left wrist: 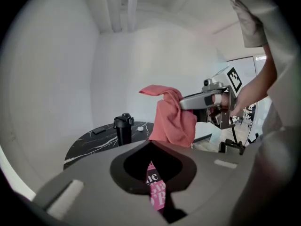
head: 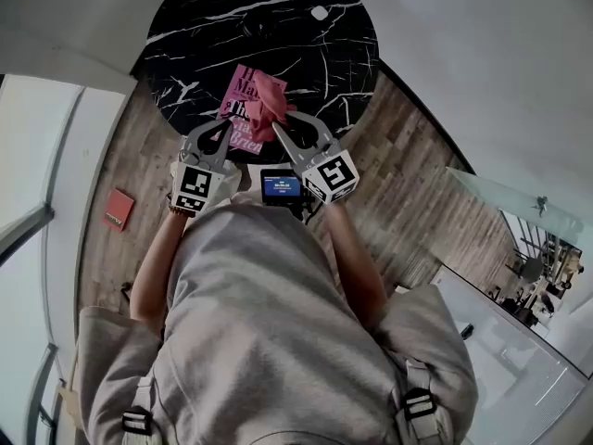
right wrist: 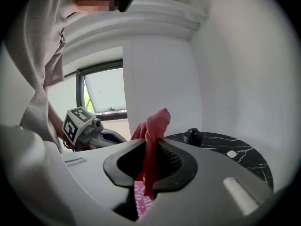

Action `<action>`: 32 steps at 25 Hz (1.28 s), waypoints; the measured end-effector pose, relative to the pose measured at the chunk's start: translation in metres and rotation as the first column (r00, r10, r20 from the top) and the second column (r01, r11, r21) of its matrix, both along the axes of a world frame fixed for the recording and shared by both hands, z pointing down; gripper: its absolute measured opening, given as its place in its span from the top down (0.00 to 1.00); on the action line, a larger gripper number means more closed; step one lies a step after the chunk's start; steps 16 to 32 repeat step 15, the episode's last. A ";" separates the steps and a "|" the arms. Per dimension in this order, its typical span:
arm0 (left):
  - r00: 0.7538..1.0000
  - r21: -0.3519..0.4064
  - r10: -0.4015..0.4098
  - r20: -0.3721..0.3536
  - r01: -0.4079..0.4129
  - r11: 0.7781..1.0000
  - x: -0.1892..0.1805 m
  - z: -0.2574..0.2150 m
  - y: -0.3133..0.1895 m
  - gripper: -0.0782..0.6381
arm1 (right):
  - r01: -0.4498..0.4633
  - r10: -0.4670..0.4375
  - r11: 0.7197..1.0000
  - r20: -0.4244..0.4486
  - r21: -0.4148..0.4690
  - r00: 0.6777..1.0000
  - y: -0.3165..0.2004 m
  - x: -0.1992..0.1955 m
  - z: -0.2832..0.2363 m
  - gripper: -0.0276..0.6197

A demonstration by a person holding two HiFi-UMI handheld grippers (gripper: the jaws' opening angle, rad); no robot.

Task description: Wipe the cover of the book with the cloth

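Observation:
A pink book [head: 239, 100] lies on the near part of the round black marble table [head: 306, 54]. My right gripper [head: 278, 126] is shut on a crumpled pink cloth [head: 269, 105], which hangs over the book's right half. In the right gripper view the cloth [right wrist: 150, 126] runs down between the jaws, with the book [right wrist: 141, 199] below. My left gripper [head: 225, 124] is shut, its tips over the book's near left edge. Book print [left wrist: 155, 192] shows through its jaw cutout. I cannot tell whether it touches the book. The left gripper view also shows the cloth [left wrist: 171, 121] in the right gripper [left wrist: 186, 102].
A black flask [left wrist: 123, 128] stands further back on the table, with a small white object [head: 320, 12] and a flat dark item [left wrist: 99, 131] near it. A red thing [head: 118, 209] lies on the wooden floor at left. A glass surface [head: 510, 202] is at right.

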State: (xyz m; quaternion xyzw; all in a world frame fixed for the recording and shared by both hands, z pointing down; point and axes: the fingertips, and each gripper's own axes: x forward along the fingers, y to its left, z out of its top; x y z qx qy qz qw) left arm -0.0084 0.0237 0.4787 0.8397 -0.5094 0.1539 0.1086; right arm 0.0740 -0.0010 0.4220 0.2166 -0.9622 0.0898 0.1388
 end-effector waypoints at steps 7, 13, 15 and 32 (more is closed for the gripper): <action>0.997 -0.009 -0.070 0.037 0.070 0.998 -0.004 -0.008 0.027 0.89 | -0.047 0.047 0.999 0.025 0.000 0.999 0.013 0.043 -0.013 0.85; 0.972 -0.004 -0.234 0.024 0.234 0.972 0.004 -0.030 0.052 0.89 | -0.087 0.088 0.996 0.087 -0.021 0.992 0.008 0.097 -0.007 0.85; 0.960 0.008 -0.278 -0.009 0.278 0.960 0.020 -0.043 0.063 0.89 | -0.112 0.115 0.993 0.103 -0.027 0.988 0.000 0.122 -0.007 0.85; 0.960 0.008 -0.278 -0.009 0.278 0.960 0.020 -0.043 0.063 0.89 | -0.112 0.115 0.993 0.103 -0.027 0.988 0.000 0.122 -0.007 0.85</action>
